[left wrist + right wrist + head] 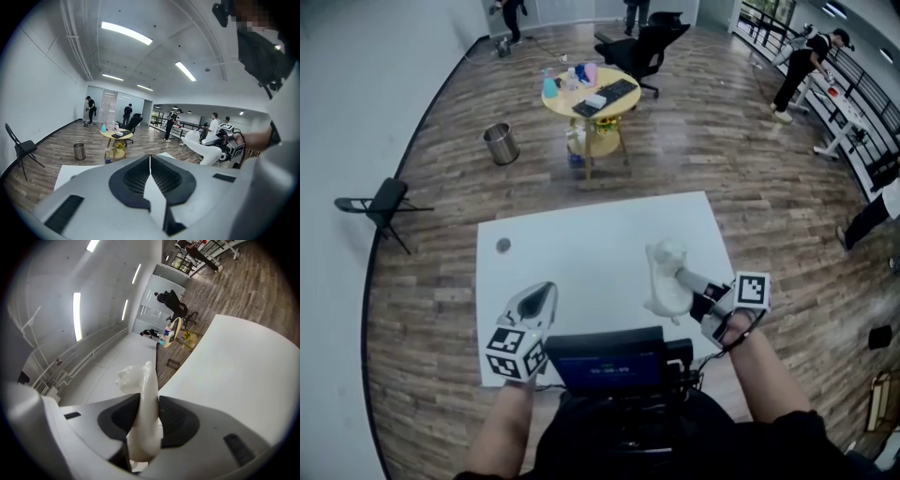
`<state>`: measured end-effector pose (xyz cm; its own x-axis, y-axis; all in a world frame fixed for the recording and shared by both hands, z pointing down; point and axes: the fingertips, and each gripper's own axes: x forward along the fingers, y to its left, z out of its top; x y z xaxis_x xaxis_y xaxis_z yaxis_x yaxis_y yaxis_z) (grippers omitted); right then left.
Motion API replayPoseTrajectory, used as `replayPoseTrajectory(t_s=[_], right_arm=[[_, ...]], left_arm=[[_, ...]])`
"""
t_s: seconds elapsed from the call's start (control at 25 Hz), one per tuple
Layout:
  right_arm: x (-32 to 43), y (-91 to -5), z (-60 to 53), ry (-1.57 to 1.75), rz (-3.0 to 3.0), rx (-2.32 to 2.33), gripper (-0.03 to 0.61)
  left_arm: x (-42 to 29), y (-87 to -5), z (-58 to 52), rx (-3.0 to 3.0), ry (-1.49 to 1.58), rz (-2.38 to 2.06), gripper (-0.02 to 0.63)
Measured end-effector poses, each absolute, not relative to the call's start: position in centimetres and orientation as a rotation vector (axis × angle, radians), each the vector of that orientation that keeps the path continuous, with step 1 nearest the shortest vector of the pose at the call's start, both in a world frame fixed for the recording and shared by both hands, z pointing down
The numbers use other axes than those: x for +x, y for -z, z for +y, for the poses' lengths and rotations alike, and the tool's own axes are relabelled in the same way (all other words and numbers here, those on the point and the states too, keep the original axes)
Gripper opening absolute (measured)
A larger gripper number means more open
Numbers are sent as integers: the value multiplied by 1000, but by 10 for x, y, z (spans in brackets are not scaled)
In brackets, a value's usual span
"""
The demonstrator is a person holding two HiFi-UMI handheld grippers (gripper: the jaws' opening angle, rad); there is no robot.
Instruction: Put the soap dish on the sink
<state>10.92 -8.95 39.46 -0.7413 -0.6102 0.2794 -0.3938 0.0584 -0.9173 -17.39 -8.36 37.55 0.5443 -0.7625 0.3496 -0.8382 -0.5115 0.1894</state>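
Note:
A white soap dish [664, 279] with a sculpted end hangs above the right part of the white table [581, 253]. My right gripper [686, 281] is shut on it, and in the right gripper view the dish [144, 404] stands edge-on, clamped between the dark pads. The left gripper view shows the same dish [202, 146] off to the right. My left gripper [540, 298] hovers over the table's near left part, its jaws closed together with nothing between them [150, 180]. No sink is in view.
A small dark round mark [503, 246] sits on the table's left side. Beyond the table stand a round yellow table [592, 94] with a keyboard and bottles, an office chair [645, 47], a metal bin [500, 143] and a folding chair [384, 206]. Several people stand at the room's edges.

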Motion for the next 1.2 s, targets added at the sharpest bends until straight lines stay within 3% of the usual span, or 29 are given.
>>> replayPoseTrajectory(t_s=[1.2], right_arm=[[125, -400, -87, 1723, 2110, -1047, 127]], left_arm=[[-152, -382, -87, 2459, -344, -1283, 9]])
